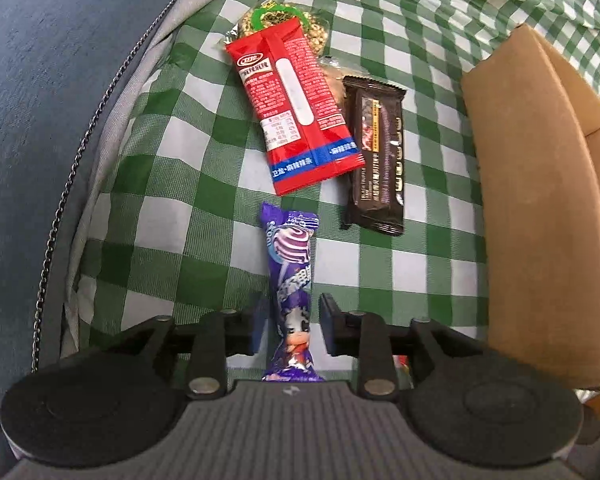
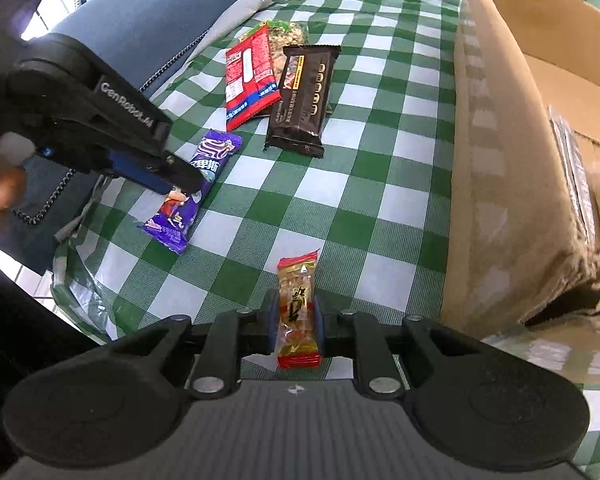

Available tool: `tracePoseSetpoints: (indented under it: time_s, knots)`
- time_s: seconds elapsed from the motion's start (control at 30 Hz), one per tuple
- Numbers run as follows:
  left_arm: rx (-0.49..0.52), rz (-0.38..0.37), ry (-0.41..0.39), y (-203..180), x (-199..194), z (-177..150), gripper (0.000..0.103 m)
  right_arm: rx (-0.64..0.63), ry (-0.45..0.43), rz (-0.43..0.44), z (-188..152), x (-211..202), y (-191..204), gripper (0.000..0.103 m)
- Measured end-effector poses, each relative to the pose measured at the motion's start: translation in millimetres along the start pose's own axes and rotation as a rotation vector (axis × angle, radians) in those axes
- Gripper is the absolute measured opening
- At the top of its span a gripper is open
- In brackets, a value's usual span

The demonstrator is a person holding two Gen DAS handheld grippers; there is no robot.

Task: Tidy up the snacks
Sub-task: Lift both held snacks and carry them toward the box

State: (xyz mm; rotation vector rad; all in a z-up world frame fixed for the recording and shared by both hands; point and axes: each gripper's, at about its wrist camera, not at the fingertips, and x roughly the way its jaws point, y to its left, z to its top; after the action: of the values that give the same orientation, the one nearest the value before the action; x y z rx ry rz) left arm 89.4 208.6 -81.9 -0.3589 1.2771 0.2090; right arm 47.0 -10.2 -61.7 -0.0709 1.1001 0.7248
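Gold snack bar (image 2: pixel 298 312) sits clamped in the right tool (image 2: pixel 296 330); left tool (image 1: pixel 287 330) stands apart around the purple candy (image 1: pixel 292 292), so centre, then squeeze.

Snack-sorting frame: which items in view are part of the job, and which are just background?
Job:
- purple lollipop wrapper, between the left claw's open pads
- gold-and-red candy bar, gripped by the right claw
- red foil snack packet
- dark brown chocolate bar
- clear packet of nuts
- brown cardboard box

Background:
- green checked tablecloth
- blue chair cushion
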Motion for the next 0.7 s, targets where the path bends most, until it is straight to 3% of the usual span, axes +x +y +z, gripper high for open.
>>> tracePoseSetpoints:
  time_s: [0.1, 0.43, 0.6, 0.67, 0.7]
  knots:
    - [0.003, 0.007, -0.005, -2, 6, 3, 0.034, -0.023, 0.014, -0.006, -3, 0, 2, 0.025]
    - [0.05, 0.066, 0.004, -9, 17, 5, 0.034, -0.081, 0.016, -0.033, -5, 1, 6, 0.025]
    - [0.071, 0.079, 0.004, -11, 20, 6, 0.034, -0.106, 0.005, -0.027, -6, -1, 9, 0.02]
    - [0.073, 0.081, 0.003, -12, 20, 5, 0.031, -0.117, -0.004, -0.026, -6, -2, 12, 0.019]
    - [0.076, 0.085, 0.003, -13, 20, 5, 0.024, -0.12, -0.01, -0.026, -6, -3, 12, 0.019]
